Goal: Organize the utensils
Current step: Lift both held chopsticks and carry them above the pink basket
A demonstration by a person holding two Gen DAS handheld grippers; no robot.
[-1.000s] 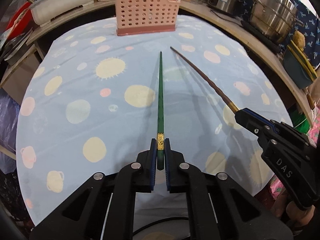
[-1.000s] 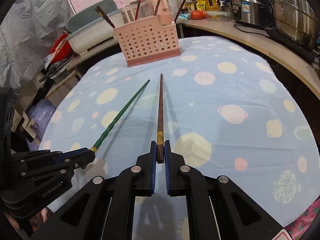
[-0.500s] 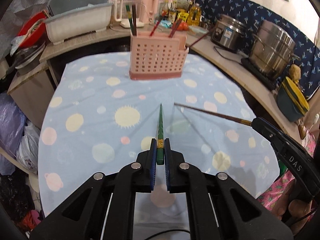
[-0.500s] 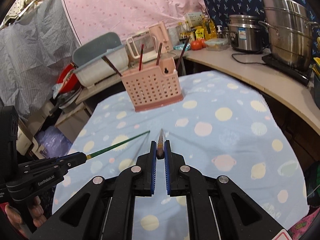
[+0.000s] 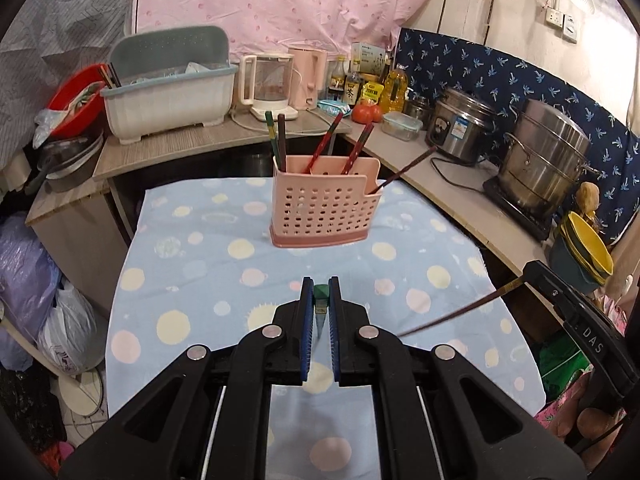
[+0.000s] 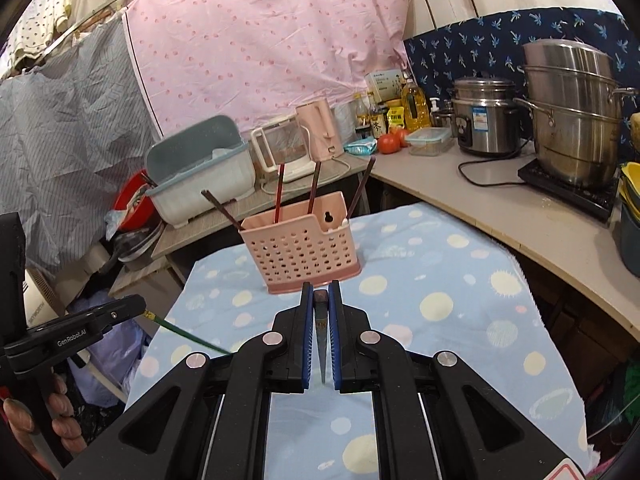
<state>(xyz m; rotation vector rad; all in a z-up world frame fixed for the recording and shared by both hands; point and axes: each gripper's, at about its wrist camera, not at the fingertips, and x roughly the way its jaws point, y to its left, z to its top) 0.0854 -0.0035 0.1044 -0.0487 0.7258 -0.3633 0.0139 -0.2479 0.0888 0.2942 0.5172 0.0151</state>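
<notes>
Left gripper [image 5: 321, 300] clamped on green chopstick [image 5: 321, 293]; right gripper [image 6: 321, 300] clamped on brown chopstick [image 6: 321, 298]. Both raised since the earlier frames: previously low over the spotted blue tablecloth [image 5: 192, 240] with both sticks stretched forward, now well above it, each stick tipped steeply downward between the pads (only butt end and a foreshortened shaft visible in own wrist view). Pink perforated holder [image 5: 325, 211] upright on the cloth ahead, unmoved, now lower in frame, several chopsticks standing in it.
</notes>
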